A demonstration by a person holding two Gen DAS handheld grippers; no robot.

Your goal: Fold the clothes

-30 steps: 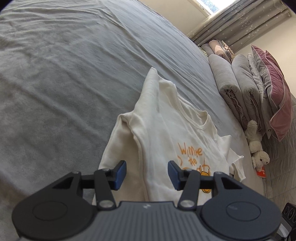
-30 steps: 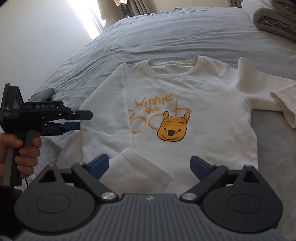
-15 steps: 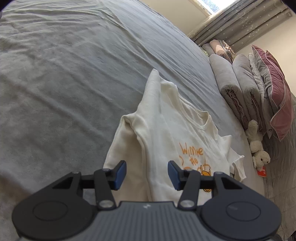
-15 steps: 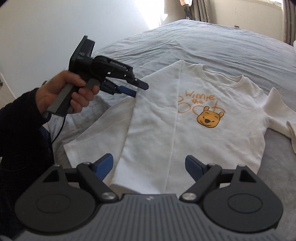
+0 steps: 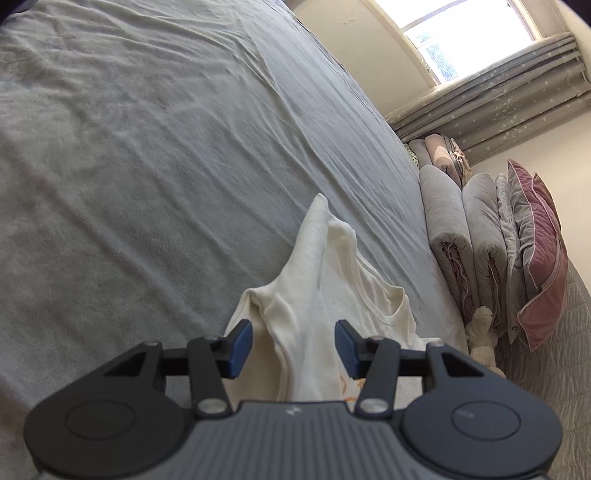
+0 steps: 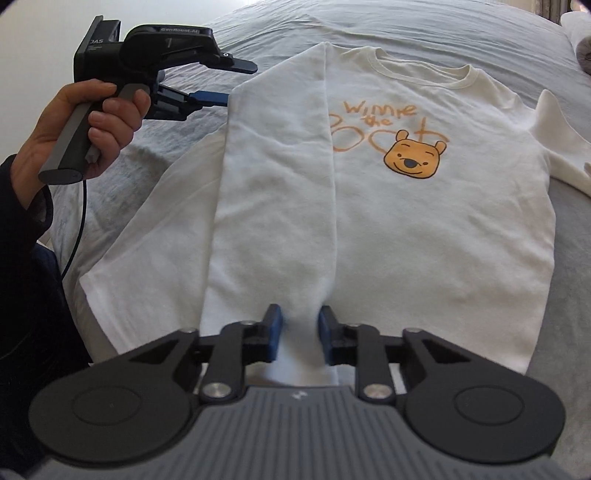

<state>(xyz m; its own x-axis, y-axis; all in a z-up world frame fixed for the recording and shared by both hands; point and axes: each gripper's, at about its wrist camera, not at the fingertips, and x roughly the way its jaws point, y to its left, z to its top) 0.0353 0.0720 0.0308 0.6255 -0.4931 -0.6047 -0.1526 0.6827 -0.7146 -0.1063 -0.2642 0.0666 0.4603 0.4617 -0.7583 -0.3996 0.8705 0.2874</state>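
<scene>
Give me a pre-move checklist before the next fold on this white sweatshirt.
1. Right gripper on the hem of the sweatshirt: ok, fabric bunched between its fingers.
2. Left gripper free of cloth: ok, open above the folded shoulder.
3. Left side panel folded over the front: ok, straight edge.
4. Right sleeve folded in: not ok, spread out on the bed.
5. Fold reaches the hem evenly: cannot tell, gripper body hides it.

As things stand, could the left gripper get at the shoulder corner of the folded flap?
Probably yes. The left gripper hangs open just beside the sweatshirt flap's shoulder corner, with nothing between them, while the right gripper pinches the hem.
</scene>
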